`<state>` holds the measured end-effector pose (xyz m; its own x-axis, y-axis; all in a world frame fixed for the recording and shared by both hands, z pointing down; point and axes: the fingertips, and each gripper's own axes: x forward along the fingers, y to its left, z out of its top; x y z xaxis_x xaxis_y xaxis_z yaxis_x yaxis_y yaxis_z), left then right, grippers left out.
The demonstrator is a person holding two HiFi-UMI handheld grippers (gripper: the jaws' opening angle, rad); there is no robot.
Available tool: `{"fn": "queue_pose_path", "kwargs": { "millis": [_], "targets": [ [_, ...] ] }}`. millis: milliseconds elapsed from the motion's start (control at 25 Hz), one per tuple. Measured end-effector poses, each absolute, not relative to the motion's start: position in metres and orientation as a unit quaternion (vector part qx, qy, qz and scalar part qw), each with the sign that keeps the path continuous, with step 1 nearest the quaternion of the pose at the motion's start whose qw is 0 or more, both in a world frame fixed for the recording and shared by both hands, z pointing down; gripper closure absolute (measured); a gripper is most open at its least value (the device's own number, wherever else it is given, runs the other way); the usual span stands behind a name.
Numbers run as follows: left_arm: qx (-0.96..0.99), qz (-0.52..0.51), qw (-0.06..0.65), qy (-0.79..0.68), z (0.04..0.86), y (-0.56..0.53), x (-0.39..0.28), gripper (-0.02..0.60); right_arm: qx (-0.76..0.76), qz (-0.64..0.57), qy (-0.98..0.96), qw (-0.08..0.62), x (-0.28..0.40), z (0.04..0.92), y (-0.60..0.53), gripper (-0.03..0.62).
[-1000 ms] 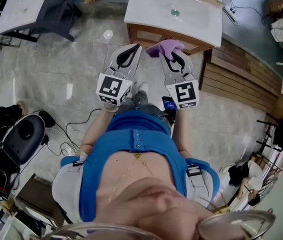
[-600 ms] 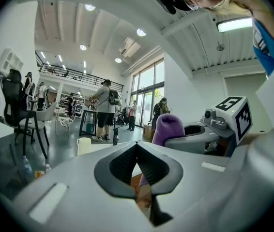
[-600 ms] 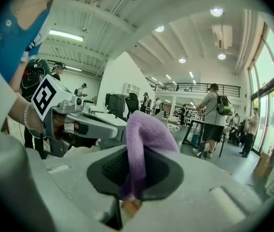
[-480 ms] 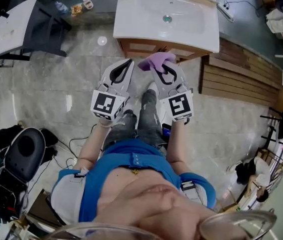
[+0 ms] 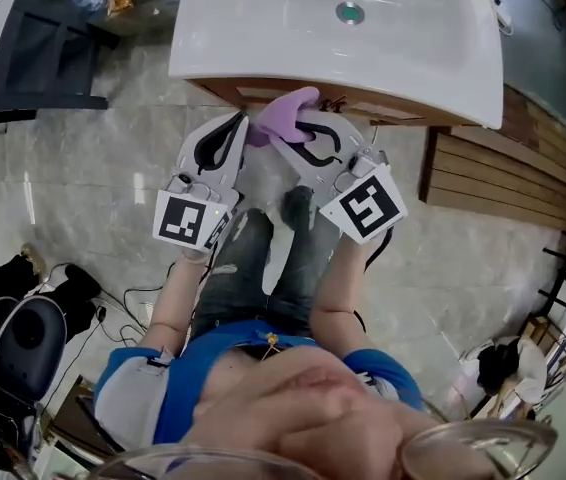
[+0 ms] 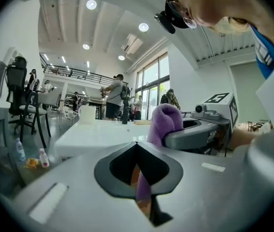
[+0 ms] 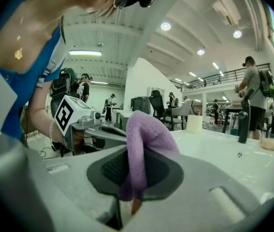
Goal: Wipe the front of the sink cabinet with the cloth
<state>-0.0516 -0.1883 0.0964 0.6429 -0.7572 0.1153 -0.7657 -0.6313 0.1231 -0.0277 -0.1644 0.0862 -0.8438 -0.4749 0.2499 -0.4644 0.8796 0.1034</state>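
Purple cloth (image 5: 285,113) sits bunched up by the wooden front of the sink cabinet (image 5: 383,106), just under the white basin (image 5: 263,38) edge. My right gripper (image 7: 136,151) has its jaws clamped on the cloth. My left gripper (image 6: 136,146) is just beside it, jaws together, holding nothing.

Below basin (image 5: 263,38) rim: cloth (image 5: 281,116) just before sink cabinet (image 5: 393,108) front.
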Motion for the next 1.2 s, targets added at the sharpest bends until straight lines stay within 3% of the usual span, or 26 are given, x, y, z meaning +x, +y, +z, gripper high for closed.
{"fn": "queue_pose_path", "kwargs": {
  "millis": [240,520,720,1200],
  "targets": [
    [0.9,0.008,0.079,-0.429,0.205,-0.203,-0.058,0.581,0.234,-0.05,-0.962,0.128,-0.02,0.178,-0.18,0.539],
    [0.916,-0.054,-0.007,-0.398,0.279,-0.195,-0.054,0.581,0.26,-0.066,-0.944,0.189,-0.021,0.271,-0.192,0.539],
    [0.917,-0.102,0.01,-0.385,0.299,-0.187,-0.053,0.581,0.283,-0.065,-0.935,0.205,-0.018,0.275,-0.2,0.539],
    [0.919,-0.093,0.009,-0.382,0.313,-0.152,-0.063,0.581,0.45,-0.043,-0.872,0.19,0.06,0.27,-0.193,0.539]
  ]
}}
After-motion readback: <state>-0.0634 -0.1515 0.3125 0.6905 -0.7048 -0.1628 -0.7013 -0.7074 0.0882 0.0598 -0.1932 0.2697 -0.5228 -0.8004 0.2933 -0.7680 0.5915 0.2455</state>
